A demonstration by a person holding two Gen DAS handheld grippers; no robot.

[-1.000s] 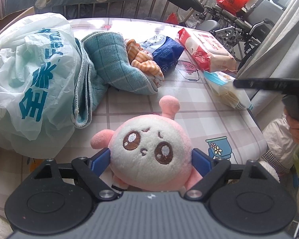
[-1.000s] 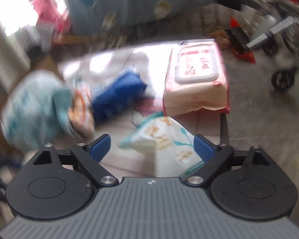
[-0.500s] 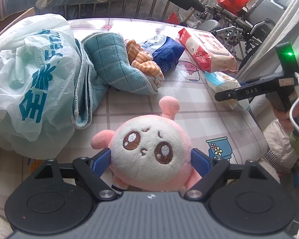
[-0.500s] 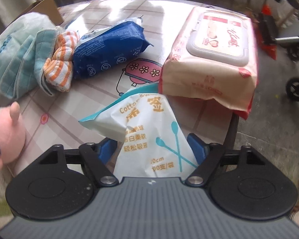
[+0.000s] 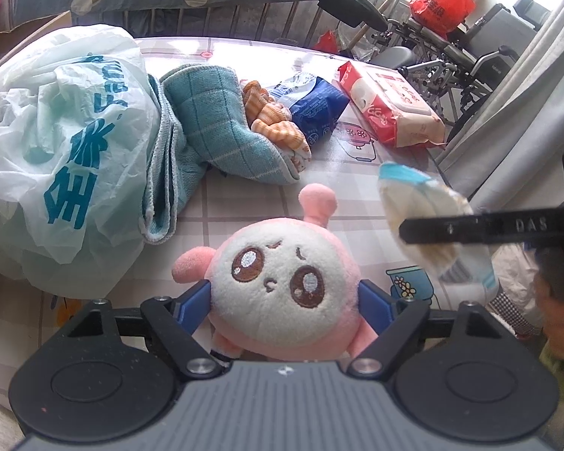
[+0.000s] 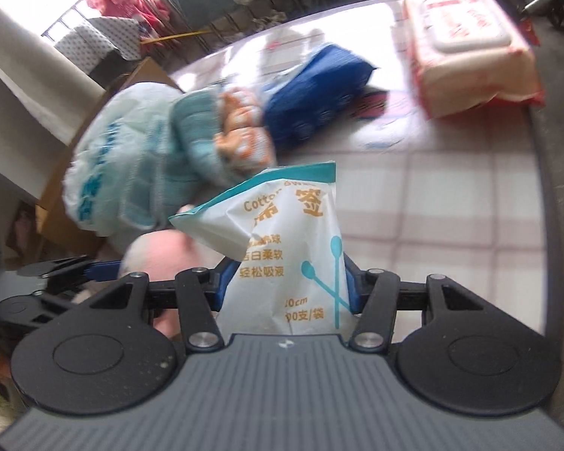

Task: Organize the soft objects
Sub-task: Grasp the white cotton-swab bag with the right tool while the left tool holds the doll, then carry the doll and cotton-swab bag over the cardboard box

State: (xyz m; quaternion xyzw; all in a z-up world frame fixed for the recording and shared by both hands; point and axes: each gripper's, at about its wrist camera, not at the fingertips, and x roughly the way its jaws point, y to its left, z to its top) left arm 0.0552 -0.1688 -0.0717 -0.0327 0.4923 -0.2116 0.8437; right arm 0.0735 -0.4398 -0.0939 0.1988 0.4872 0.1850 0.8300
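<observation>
Both jaws closing: plush toy; cotton-swab packet.

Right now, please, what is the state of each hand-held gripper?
Left hand-held gripper: closing slightly, pads against the pink and white round plush toy.
Right hand-held gripper: closing on the white and teal cotton swab bag, lifted.

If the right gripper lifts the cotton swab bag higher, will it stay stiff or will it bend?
The cotton swab bag will probably bend: its top corner already folds over above the right gripper, whose jaws are closing on it. It looks light and thin. The glossy film may slip.
</observation>
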